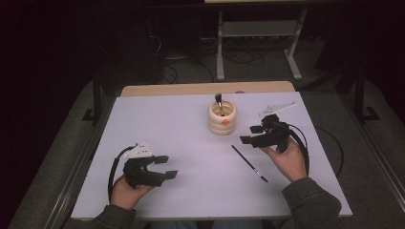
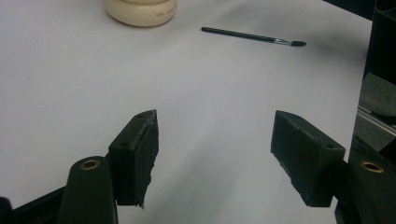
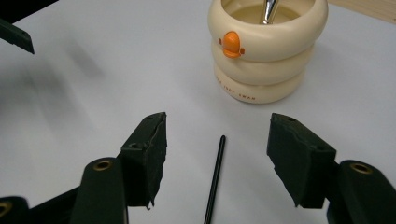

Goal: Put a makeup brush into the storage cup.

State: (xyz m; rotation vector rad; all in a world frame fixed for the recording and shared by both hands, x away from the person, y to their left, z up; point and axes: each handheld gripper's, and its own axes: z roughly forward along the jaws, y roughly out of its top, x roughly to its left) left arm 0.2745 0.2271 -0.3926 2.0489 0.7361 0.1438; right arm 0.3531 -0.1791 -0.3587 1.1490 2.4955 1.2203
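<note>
A cream ringed holder (image 1: 222, 118) with an orange knob (image 3: 231, 44) stands upright mid-table, a brush with a silver ferrule (image 1: 218, 102) standing inside it. A thin black brush (image 1: 249, 163) lies flat on the white table (image 1: 181, 143), just in front of my right gripper (image 1: 252, 134). In the right gripper view that brush's handle (image 3: 215, 179) runs up between my open jaws, below them. My left gripper (image 1: 165, 167) is open at the near left, with nothing between its jaws. In the left gripper view the holder (image 2: 140, 11) and the brush (image 2: 252, 36) lie far ahead.
A flat translucent tool (image 1: 277, 109) lies at the far right of the table. Cables trail from both grippers. A wooden edge (image 1: 205, 88) borders the table's far side, and a metal stand (image 1: 258, 43) is on the dark floor beyond.
</note>
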